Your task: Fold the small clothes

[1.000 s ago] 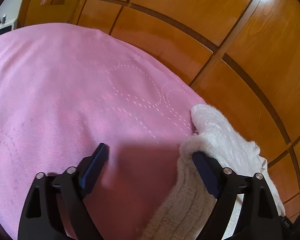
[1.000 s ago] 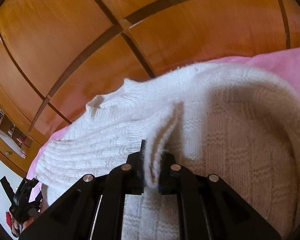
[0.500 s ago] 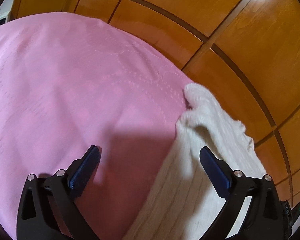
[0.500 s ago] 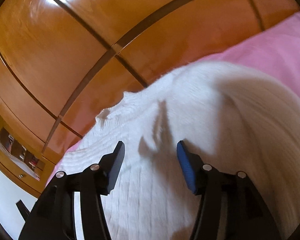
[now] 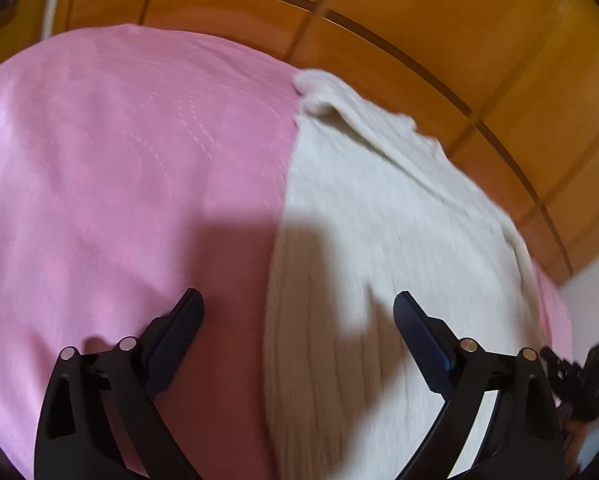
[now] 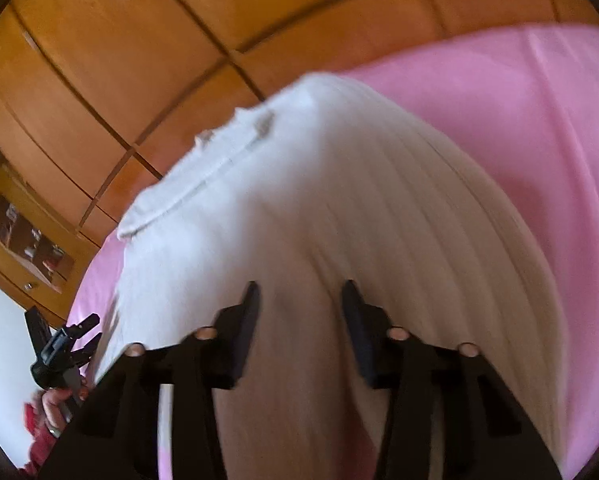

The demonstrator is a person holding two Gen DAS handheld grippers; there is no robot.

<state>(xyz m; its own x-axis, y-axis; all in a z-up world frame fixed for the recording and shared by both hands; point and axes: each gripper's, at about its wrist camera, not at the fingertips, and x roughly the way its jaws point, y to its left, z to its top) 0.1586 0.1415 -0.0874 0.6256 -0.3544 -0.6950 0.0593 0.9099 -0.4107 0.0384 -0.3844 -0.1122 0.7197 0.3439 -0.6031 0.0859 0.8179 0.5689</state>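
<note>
A white knitted sweater (image 5: 379, 208) lies flat on a pink bedspread (image 5: 119, 140), its far end near the bed's edge. My left gripper (image 5: 297, 300) hovers open above the sweater's left edge, one finger over pink cloth and the other over knit, with nothing held. In the right wrist view the sweater (image 6: 319, 184) fills the middle. My right gripper (image 6: 300, 288) hangs above it with its jaws closing, the pads apart and no cloth pinched between them. Both views are blurred by motion.
Wooden wardrobe doors (image 5: 459, 20) stand close behind the bed. The pink bedspread (image 6: 519, 100) stretches wide to the right of the sweater. A hand holding the left gripper (image 6: 59, 344) shows at the lower left of the right wrist view.
My right gripper has let go of the sweater fold it pinched, opened wide, drawn back, then narrowed. My left gripper has drawn back and rolled, staying open, so more of the sweater shows.
</note>
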